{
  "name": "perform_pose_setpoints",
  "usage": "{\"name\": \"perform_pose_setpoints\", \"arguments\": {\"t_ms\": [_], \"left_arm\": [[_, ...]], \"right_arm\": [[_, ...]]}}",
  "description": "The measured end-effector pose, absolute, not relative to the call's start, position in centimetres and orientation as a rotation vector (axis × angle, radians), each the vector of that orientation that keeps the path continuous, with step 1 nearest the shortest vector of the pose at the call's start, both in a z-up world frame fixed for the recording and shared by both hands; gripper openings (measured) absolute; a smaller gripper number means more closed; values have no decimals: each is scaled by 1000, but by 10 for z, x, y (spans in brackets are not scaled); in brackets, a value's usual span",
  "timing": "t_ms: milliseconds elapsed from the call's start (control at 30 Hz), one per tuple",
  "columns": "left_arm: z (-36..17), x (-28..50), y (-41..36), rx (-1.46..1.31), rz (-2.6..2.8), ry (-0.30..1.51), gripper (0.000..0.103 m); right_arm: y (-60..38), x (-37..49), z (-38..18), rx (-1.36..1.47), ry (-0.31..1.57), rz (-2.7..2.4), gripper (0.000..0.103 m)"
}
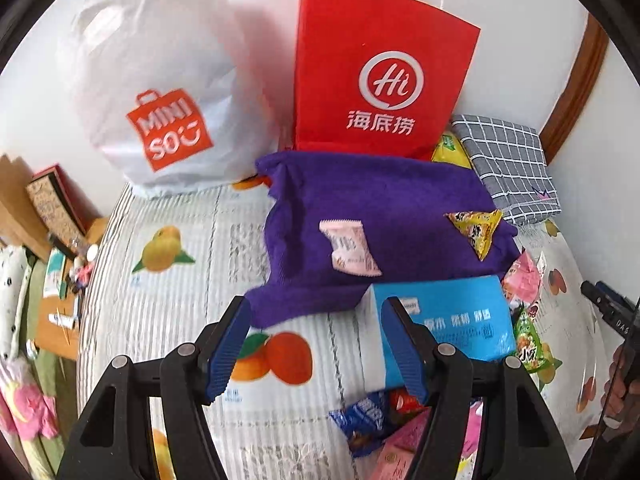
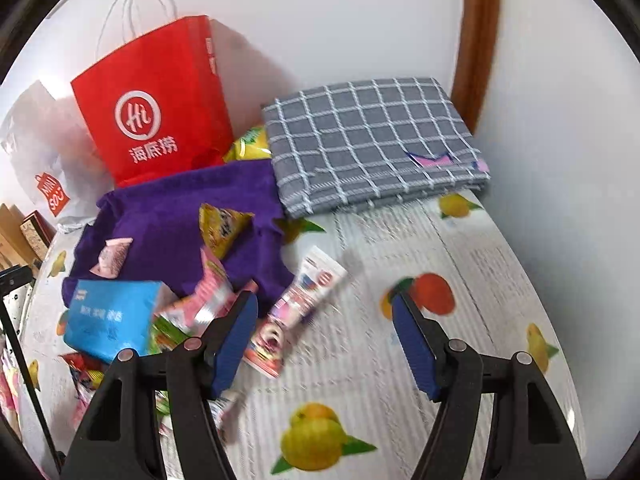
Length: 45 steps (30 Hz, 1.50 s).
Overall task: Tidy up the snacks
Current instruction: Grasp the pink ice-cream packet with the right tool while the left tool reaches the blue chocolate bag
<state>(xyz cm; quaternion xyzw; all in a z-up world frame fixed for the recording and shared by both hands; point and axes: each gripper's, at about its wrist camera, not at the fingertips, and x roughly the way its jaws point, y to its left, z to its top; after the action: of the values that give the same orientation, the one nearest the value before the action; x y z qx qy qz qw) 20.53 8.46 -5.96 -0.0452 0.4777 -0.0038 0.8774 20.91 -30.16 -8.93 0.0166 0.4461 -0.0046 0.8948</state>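
Observation:
A purple cloth [image 1: 360,200] lies on the fruit-print table with a pink wafer packet [image 1: 350,247] and a yellow triangular snack [image 1: 476,230] on it; the cloth [image 2: 168,216], the pink packet [image 2: 112,258] and the yellow snack [image 2: 222,228] also show in the right wrist view. A blue box [image 1: 444,320] lies at the cloth's near edge, with a heap of loose snack packets [image 1: 384,424] beside it. My left gripper [image 1: 316,348] is open and empty above the table, just left of the blue box. My right gripper [image 2: 326,344] is open and empty beside a pink-and-white tube packet [image 2: 308,292].
A red paper bag [image 1: 380,68] and a white MINISO bag [image 1: 160,80] stand against the back wall. A folded grey checked cloth [image 2: 372,140] lies at the back right. A yellow bag [image 2: 248,146] peeks out behind the purple cloth. Cluttered items [image 1: 52,264] lie beyond the table's left edge.

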Motion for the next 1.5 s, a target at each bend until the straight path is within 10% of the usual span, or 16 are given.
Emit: {"name": "perform_pose_setpoints", "arguments": {"t_ms": [567,867,1500], "left_arm": [[-87,192,99,-123,25,1040,66],[-94,176,98,-121,-3,1046,66],[-120,136,86,-150,-33,1103,66]], "right_arm": [[-280,243,-174,119,1050,98,58],[-288,235,-172,185,1063,88,14],[-264,126,-163,23,1157,193,17]]}}
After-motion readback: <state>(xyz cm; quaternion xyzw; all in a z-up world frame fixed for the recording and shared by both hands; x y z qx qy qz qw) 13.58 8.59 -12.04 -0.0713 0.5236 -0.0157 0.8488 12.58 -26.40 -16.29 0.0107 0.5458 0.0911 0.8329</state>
